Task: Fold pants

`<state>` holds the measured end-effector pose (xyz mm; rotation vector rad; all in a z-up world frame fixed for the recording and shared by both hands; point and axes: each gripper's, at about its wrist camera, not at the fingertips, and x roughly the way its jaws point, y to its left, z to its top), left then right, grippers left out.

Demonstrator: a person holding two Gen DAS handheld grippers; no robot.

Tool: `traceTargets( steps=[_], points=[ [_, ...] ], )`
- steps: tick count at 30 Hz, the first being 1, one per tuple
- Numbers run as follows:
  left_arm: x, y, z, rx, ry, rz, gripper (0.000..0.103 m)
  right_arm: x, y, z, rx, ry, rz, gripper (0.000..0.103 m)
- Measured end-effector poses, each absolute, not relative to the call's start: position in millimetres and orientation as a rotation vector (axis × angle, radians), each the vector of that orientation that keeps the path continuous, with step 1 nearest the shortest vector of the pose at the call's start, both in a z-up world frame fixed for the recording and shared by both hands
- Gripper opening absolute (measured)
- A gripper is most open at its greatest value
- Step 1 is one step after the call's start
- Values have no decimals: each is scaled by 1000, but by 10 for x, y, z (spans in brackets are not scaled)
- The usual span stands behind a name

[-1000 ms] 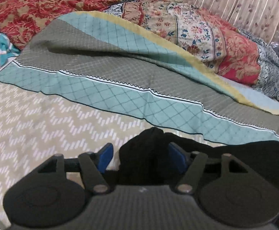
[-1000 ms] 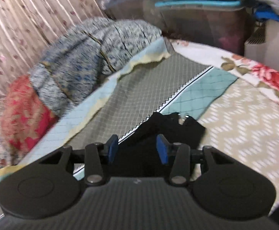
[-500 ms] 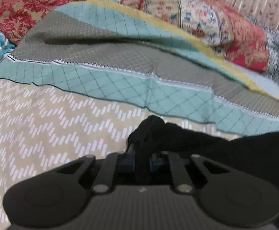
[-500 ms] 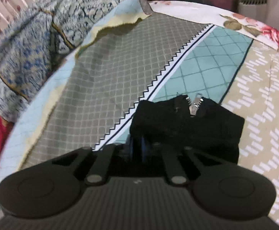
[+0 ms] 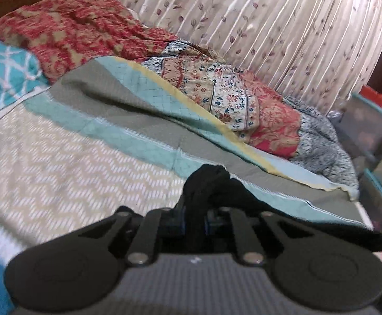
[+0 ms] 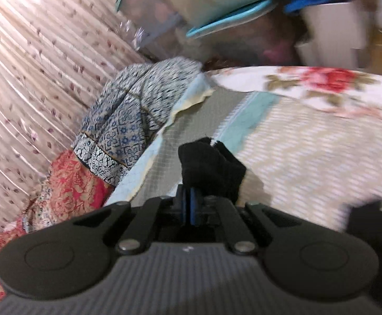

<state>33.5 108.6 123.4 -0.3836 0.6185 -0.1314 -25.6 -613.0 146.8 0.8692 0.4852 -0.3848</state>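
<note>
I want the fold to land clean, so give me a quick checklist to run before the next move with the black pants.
1. Left tool shut on the black pants: ok, fabric is bunched between its blue pads.
2. Right tool shut on the pants: ok, cloth rises from its closed pads.
3. Fabric between the two grips taut and even: cannot tell, only a dark sagging stretch shows at the right of the left view.
4. Bedspread ahead free of clutter: ok on the zigzag area in view.
5. Piled quilts clear of the pants: ok, they lie along the far edge.
6. Legs aligned: cannot tell, hidden.
</note>
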Motion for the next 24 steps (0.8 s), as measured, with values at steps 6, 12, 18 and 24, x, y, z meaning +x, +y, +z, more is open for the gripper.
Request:
traceTargets(
  steps=[6,12,18,24],
  points=[
    [-580,1212,1009,-450,699,-153,10,-1551,-6237,1175,975,456,-484,6],
    [-998,1177,547,-404,895,-110,23,-2033,-6118,484,1054,558,-660,46],
    [-1381,1514,765,-435,817,-110,53,-2383,-5909,659,987,379,-808,55],
    [-1316,2131,988,-603,703,-60,60,-1946,-5272,1051,821,389,-478,55]
  ],
)
